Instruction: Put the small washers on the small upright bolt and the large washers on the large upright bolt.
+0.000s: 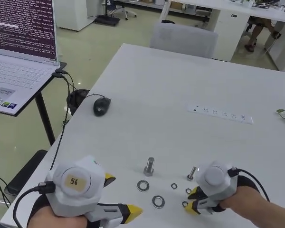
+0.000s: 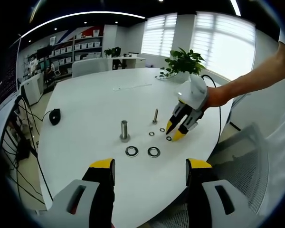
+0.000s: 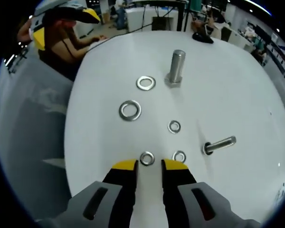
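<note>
The large upright bolt [image 1: 149, 166] and the small upright bolt [image 1: 192, 173] stand on the white table [image 1: 180, 95]. Two large washers [image 1: 143, 185] [image 1: 157, 201] lie flat in front of the large bolt. Three small washers lie near the small bolt; one small washer [image 3: 147, 158] sits just ahead of the gap between the right gripper's tips, another small washer [image 3: 179, 156] lies beside it, and the third small washer [image 3: 174, 126] lies farther on. My right gripper [image 1: 193, 200] is low over the table, jaws a little apart, holding nothing. My left gripper [image 1: 121, 195] hovers wide open, short of the large washers [image 2: 131, 151].
A black mouse [image 1: 101, 106] with its cable lies at the table's left edge. A white power strip [image 1: 221, 114] lies at the far right. A laptop [image 1: 19, 47] stands on a side stand at left, and a grey chair [image 1: 183, 39] is behind the table.
</note>
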Available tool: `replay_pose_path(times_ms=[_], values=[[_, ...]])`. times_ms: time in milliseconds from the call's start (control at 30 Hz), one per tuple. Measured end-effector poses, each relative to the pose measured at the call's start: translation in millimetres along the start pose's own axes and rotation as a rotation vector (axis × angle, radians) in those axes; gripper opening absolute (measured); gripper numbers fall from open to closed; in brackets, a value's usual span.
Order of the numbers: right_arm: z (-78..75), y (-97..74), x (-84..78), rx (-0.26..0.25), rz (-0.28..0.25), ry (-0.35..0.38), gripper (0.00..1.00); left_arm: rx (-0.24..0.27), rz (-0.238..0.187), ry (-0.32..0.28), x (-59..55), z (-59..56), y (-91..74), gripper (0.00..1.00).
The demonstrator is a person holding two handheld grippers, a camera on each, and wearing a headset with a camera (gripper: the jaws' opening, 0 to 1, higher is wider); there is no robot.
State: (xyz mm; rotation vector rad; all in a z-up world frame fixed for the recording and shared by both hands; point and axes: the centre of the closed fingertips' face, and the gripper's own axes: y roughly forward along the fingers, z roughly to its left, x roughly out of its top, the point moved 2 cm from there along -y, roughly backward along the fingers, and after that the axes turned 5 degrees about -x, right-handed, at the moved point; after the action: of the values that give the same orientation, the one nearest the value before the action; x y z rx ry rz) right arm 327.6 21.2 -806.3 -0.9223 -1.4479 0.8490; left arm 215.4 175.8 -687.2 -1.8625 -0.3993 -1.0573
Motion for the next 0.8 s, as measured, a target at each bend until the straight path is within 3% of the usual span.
replay_pose_path(times_ms=[433,700,800], values=[[2.6,1.4,1.4,-0.001,0.01,-0.057,0.17,0.031,-0.005,-0.041,-0.2,10.0,-0.9,0.6],[2.8,1.8,2.5,-0.011,0.007,-0.042,0.14,0.033,0.001,-0.044,-1.0,10.8,0.2,0.6],[3.0,1.4,2.8,-0.012,0.004,-0.075,0.14,0.032,0.001,-0.044,-1.3,10.4,-0.1,0.6]])
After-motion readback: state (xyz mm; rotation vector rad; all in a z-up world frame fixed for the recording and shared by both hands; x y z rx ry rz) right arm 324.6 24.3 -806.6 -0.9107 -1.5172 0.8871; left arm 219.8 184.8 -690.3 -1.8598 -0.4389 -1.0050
